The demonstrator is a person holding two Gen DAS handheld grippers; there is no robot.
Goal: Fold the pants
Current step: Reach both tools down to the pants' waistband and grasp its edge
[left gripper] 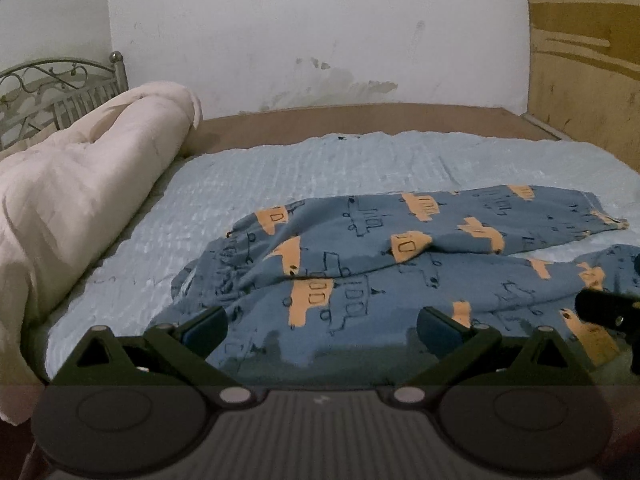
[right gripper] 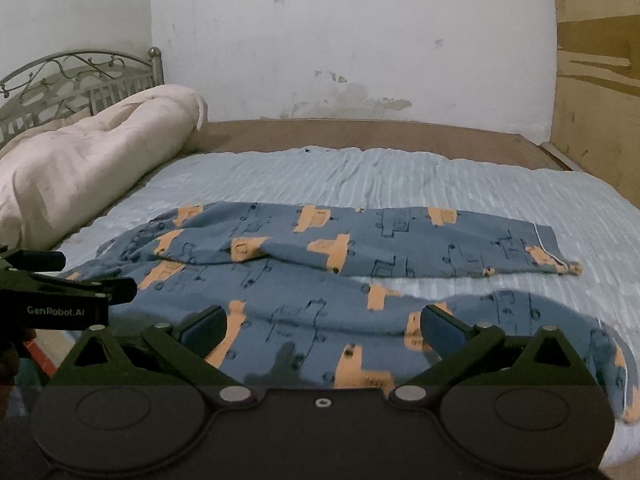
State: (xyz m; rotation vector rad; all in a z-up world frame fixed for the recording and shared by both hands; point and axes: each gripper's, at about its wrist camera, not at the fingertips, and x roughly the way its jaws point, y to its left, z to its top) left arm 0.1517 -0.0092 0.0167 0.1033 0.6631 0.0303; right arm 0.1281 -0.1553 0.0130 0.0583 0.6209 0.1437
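Blue pants with orange vehicle prints (left gripper: pixel 380 264) lie spread on a light blue bedcover, waist to the left, both legs running right. In the right wrist view the pants (right gripper: pixel 328 264) show a far leg lying flat and a near leg hanging over the bed's front edge. My left gripper (left gripper: pixel 320 328) is open and empty, just above the near waist area. My right gripper (right gripper: pixel 320 326) is open and empty, over the near leg. Each gripper shows at the edge of the other's view: the right one in the left wrist view (left gripper: pixel 608 308), the left one in the right wrist view (right gripper: pixel 60 292).
A rolled cream comforter (left gripper: pixel 80 184) lies along the left side of the bed, before a metal headboard (left gripper: pixel 52 88). The light blue bedcover (right gripper: pixel 360 176) stretches behind the pants to a brown mattress edge. A white wall stands behind and a wooden panel (right gripper: pixel 600 80) at the right.
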